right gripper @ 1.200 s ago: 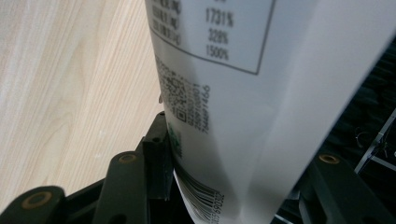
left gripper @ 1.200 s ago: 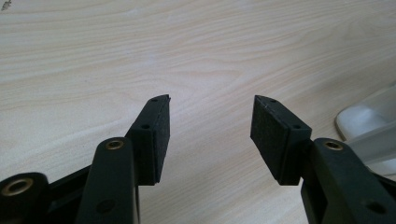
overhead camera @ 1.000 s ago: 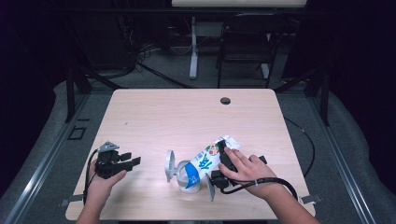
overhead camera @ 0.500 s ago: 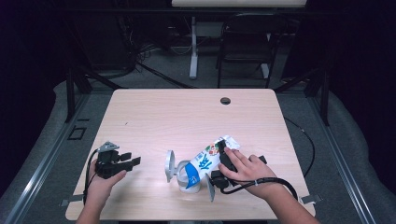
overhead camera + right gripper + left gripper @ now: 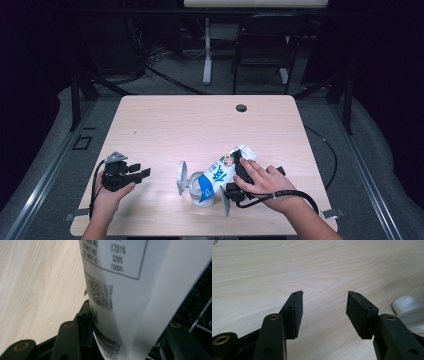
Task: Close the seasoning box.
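Observation:
A white and blue drink carton point(image 5: 219, 174) is tilted, its lower end over a pale cup-like container point(image 5: 195, 189) near the table's front edge. A round pale lid point(image 5: 181, 176) stands on edge at the container's left. My right gripper point(image 5: 234, 176) is shut on the carton's upper part, under the hand. In the right gripper view the carton point(image 5: 130, 290) sits between the jaws of my right gripper point(image 5: 125, 325), printed side toward the camera. My left gripper point(image 5: 140, 173) rests at the front left, open and empty. In its own view the left gripper point(image 5: 324, 305) points across bare wood.
The light wood table point(image 5: 200, 130) has a small dark hole point(image 5: 241, 108) near its far edge. A white rounded object point(image 5: 409, 308) shows at the right edge of the left gripper view. Dark chairs and stands lie beyond the table.

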{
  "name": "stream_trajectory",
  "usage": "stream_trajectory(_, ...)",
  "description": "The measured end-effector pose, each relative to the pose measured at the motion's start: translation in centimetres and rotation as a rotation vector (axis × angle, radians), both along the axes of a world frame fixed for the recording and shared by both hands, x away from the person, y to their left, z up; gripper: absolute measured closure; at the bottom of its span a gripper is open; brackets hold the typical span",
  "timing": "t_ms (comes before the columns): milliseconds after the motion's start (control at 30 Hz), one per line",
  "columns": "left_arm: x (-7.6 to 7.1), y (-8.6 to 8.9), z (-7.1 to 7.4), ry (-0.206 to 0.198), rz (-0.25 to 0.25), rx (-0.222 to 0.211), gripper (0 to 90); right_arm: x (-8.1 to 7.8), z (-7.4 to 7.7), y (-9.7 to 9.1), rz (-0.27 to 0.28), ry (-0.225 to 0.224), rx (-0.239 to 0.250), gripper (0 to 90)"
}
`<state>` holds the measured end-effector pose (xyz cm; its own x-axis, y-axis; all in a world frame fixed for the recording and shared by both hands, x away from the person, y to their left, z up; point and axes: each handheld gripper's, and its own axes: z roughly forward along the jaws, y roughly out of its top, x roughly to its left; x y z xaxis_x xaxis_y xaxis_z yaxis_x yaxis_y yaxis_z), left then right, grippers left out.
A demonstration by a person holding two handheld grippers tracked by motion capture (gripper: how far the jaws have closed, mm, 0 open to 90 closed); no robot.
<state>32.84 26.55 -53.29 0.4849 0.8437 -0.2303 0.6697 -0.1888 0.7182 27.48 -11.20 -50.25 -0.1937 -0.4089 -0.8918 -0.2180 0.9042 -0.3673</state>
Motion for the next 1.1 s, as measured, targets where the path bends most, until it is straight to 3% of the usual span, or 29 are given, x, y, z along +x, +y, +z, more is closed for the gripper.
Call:
stream_trajectory(533,0.02,0.01,-0.06,-0.001,0.003,0.000,47.9,-0.16,0.17,0.07,-0.007,-0.012,-0.021,52.2)
stream_trajectory(1100,0.02,0.03,-0.08,0.001,0.005,-0.002,47.9,-0.11,0.14,0.04,0.000,-0.006,-0.011,52.6)
